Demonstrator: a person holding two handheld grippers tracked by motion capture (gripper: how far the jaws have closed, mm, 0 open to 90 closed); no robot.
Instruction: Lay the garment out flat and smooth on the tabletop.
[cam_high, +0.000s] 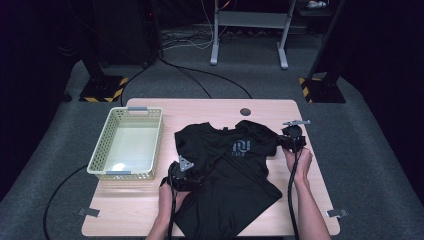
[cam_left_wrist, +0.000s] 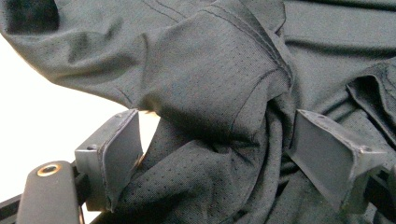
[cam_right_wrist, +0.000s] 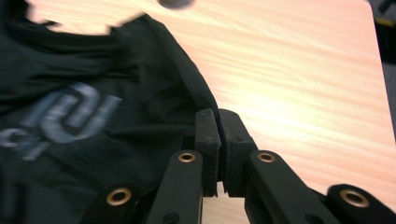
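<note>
Right gripper (cam_right_wrist: 218, 140) clenched on the black shirt (cam_high: 227, 170) edge (at three o'clock); the shirt's bulk lies toward nine. Left gripper (cam_left_wrist: 210, 154) spread, fabric bunched between its jaws.

Wooden table (cam_high: 150, 210) carries a black shirt (cam_high: 235, 175) and basket (cam_high: 98, 160).

In the right gripper view the whole frame is smeared, and the pale logo (cam_right_wrist: 65, 116) on the black shirt (cam_right_wrist: 116, 93) at left cannot be read. At the bottom of the high view the shirt's hem (cam_high: 220, 232) and both forearms are cut off.
</note>
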